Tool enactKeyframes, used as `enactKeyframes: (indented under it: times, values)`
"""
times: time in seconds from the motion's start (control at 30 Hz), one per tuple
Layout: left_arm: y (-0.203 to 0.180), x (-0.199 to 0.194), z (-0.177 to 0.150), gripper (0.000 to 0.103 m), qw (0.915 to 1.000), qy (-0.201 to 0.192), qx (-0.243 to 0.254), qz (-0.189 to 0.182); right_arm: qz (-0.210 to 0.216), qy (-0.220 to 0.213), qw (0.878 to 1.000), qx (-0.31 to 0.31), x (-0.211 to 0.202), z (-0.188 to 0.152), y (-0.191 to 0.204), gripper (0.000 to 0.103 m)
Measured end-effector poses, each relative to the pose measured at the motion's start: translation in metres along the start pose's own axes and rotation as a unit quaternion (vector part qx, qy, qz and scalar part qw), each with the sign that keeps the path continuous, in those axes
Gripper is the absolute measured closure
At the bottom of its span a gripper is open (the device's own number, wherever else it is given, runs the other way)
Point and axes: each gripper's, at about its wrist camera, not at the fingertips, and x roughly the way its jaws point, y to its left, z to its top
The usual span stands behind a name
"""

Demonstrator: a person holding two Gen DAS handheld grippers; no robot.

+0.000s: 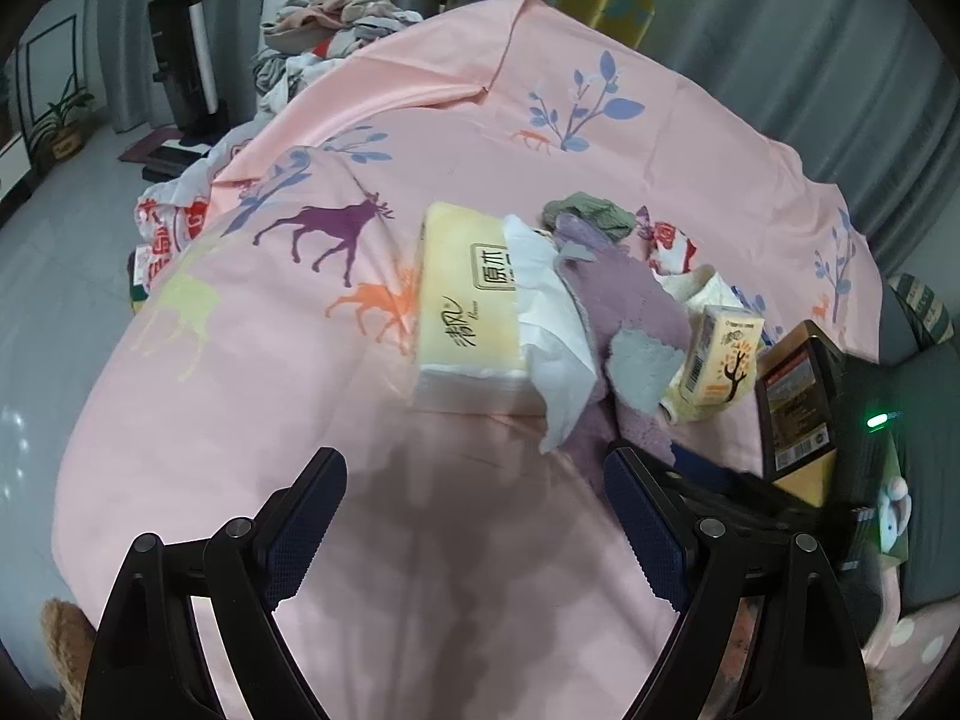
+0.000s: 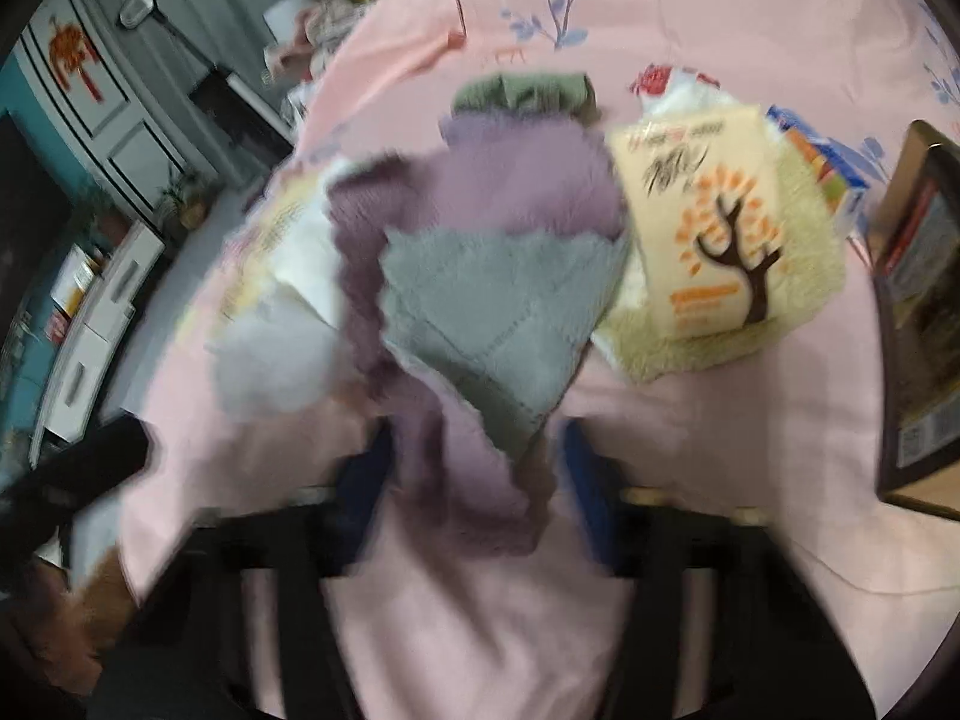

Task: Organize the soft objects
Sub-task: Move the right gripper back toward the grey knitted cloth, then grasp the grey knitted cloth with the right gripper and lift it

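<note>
While blurred, right claw (image 2: 474,456) astride purple cloth (image 2: 510,180)

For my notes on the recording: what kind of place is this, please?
Probably a bedroom at home: a bed under a pink deer-print duvet, a heap of clothes beyond it, and a potted plant on the tiled floor. Curtains hang behind.

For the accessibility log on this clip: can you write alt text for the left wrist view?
The open left tongs hover above a pink deer-print bedsheet, holding nothing. Ahead lie a yellow tissue pack with white tissue spilling out, a purple cloth with a grey cloth on it, and a small tissue packet.
</note>
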Motion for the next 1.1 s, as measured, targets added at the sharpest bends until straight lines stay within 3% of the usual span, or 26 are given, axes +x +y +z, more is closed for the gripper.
enactKeyframes:
  times: [0.03, 0.1, 0.17, 0.33, 0.47, 0.6, 0.67, 0.87, 0.93, 1.03, 1.1]
  values:
    - [0.002, 0.0, 0.001, 0.015, 1.0, -0.001, -0.002, 0.0, -0.004, 0.005, 1.0, -0.005, 0.003, -0.002, 0.0, 0.091]
    - [0.006, -0.001, 0.002, 0.015, 1.0, 0.001, -0.007, 0.002, 0.003, -0.005, 1.0, -0.005, -0.002, -0.004, -0.001, 0.094]
    - [0.008, -0.001, 0.003, 0.015, 0.9999, 0.001, -0.012, 0.003, 0.025, -0.007, 1.0, 0.004, -0.017, -0.007, -0.002, 0.095]
    - [0.008, -0.006, 0.002, 0.015, 0.9999, -0.001, -0.01, -0.003, 0.066, -0.058, 0.996, 0.01, -0.094, -0.016, 0.003, 0.095]
    - [0.003, -0.009, -0.001, 0.015, 0.9999, 0.004, -0.006, -0.014, 0.06, -0.084, 0.995, 0.002, -0.149, -0.038, 0.007, 0.095]
    - [-0.001, -0.01, -0.003, 0.015, 0.9992, 0.012, -0.001, -0.038, 0.053, -0.094, 0.994, 0.005, -0.177, -0.057, 0.0, 0.095]
    - [-0.004, -0.008, -0.005, 0.015, 0.999, 0.018, 0.0, -0.042, 0.039, -0.094, 0.995, -0.002, -0.173, -0.053, -0.004, 0.095]
    - [-0.017, 0.011, -0.014, 0.015, 0.9956, 0.061, 0.001, -0.071, 0.044, -0.02, 0.999, 0.007, -0.102, -0.018, -0.009, 0.091]
    - [-0.021, 0.016, -0.017, 0.015, 0.9946, 0.072, 0.002, -0.076, 0.024, 0.013, 1.0, 0.009, -0.077, -0.009, -0.013, 0.081]
    - [-0.028, 0.023, -0.022, 0.015, 0.9941, 0.084, 0.01, -0.068, 0.024, 0.037, 0.997, 0.061, -0.057, -0.014, -0.032, 0.038]
    - [-0.033, 0.026, -0.025, 0.015, 0.9932, 0.092, 0.019, -0.069, 0.048, 0.044, 0.994, 0.09, -0.06, -0.018, -0.046, 0.037]
